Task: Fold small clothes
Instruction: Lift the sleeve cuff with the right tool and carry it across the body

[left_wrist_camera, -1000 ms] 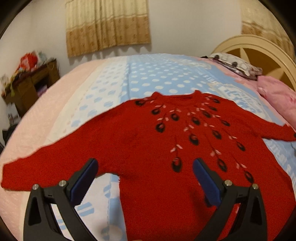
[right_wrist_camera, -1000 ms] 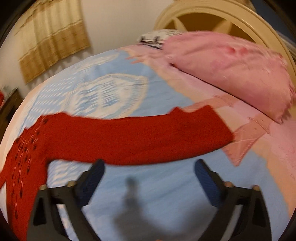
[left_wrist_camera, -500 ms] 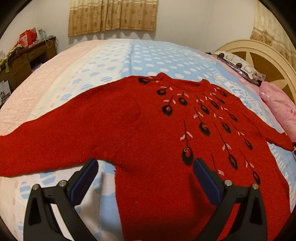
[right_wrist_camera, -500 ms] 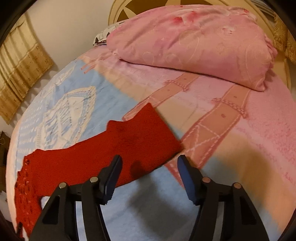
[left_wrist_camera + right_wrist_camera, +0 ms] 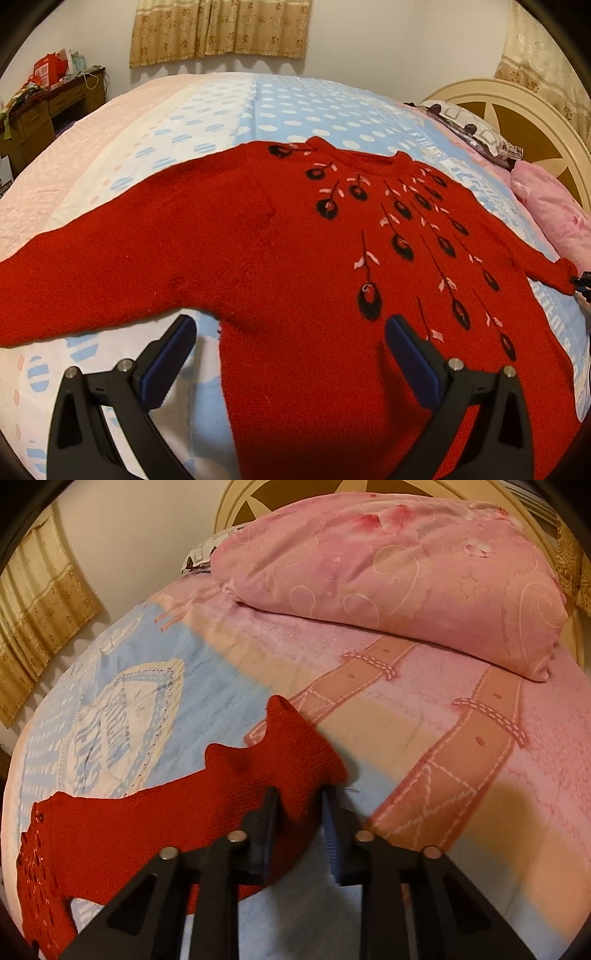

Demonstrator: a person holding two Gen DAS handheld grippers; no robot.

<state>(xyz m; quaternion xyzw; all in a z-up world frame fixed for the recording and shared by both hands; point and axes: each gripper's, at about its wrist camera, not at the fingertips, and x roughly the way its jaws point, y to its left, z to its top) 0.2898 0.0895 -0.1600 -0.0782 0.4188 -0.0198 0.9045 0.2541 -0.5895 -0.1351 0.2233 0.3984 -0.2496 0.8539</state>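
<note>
Right wrist view: right tool (image 5: 300,818) clenched on red sweater (image 5: 229,794) cuff, pink pillow (image 5: 388,576) beyond; left tool (image 5: 290,354) released over sweater body.

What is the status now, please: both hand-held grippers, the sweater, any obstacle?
Left hand-held gripper open above red sweater. Right hand-held gripper shut on sleeve cuff. Pink pillow beyond, apart.

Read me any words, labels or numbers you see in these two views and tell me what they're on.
None can be read.
Blue letter-like print on the bedsheet, right of the red sweater: too warped to read.
Red boxes on the wooden desk: markings too small and blurred.
</note>
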